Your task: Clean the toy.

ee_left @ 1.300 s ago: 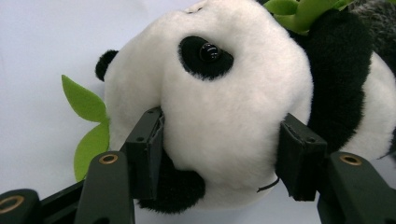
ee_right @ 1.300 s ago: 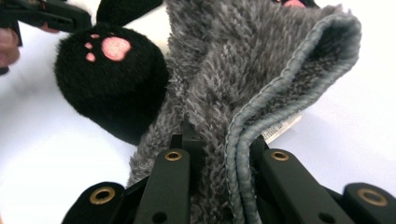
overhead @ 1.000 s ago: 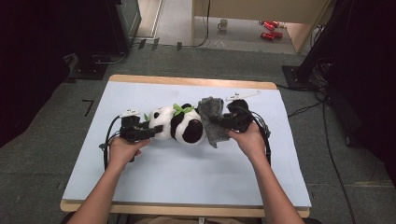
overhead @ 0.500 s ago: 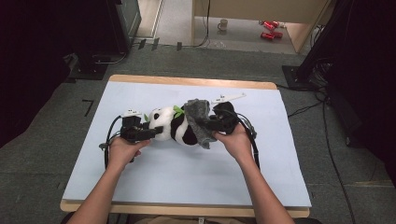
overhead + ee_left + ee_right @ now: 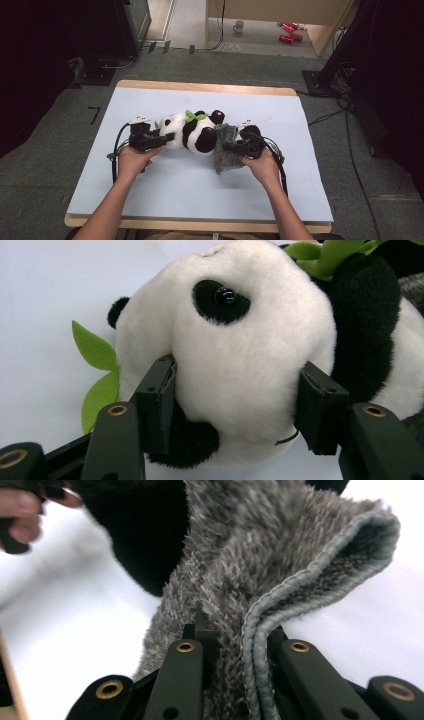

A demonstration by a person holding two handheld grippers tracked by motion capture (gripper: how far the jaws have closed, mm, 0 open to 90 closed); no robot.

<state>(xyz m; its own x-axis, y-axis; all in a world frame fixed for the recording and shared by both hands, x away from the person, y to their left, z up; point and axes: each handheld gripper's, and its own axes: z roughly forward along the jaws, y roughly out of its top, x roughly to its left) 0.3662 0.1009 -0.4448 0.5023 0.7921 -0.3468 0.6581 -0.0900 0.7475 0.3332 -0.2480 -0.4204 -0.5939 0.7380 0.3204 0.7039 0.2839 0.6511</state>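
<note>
Lying btwn tongs (image 5: 165, 138): panda (image 5: 192, 134), head clamped.

Plush panda (image 5: 192, 134) lying mid-bench (image 5: 165, 195). Left of panda: left gripper (image 5: 167, 137), touching its head. Right of panda: cloth (image 5: 226, 155), touching; right gripper (image 5: 227, 147) just beyond.

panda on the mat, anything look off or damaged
No damage visible. The panda lies on its side on the mat, head squeezed between the left gripper fingers. The grey cloth hangs crumpled from the right gripper, off the panda's back end.
</note>
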